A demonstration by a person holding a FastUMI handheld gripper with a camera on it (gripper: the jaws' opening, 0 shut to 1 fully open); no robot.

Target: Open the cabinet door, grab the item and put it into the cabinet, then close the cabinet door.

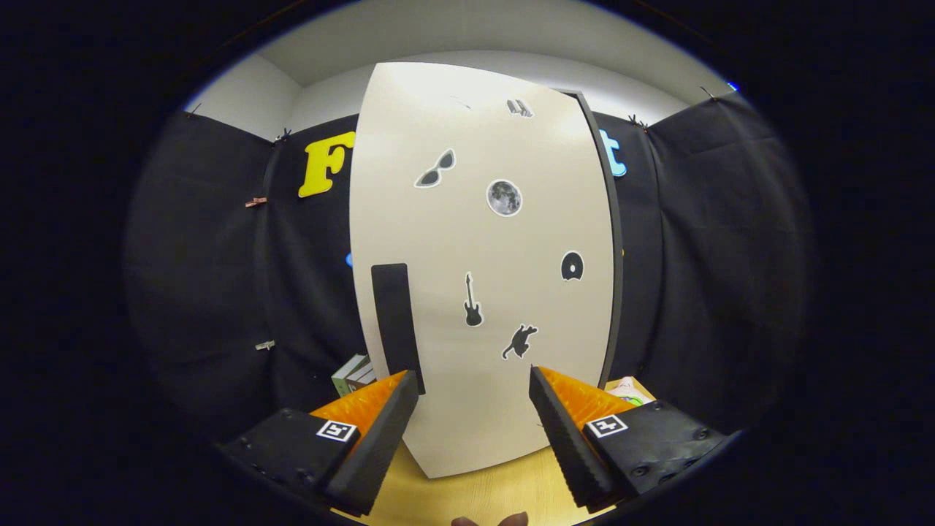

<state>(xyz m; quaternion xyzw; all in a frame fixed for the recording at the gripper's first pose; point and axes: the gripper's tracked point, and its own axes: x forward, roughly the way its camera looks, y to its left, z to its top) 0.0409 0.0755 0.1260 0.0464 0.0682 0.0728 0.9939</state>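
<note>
Right now: closed cabinet ahead of your spread fingers

Your cabinet door (482, 277) stands shut on the wooden table (482, 497), its dark handle (397, 325) just beyond the left finger. Your gripper (475, 424) gapes wide, holding nothing. A green-and-white box (352, 374) peeks out left of the cabinet.

A wooden table (482, 491) carries the white cabinet (478, 292).

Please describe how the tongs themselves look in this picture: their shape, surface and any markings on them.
The tongs have two wedge-shaped fingers that taper toward their tips, with ridged, sawtooth-like inner faces. Behind each finger sits a dark block with small screws. Each block carries a square black-and-white marker on top. No cables are visible.
</note>
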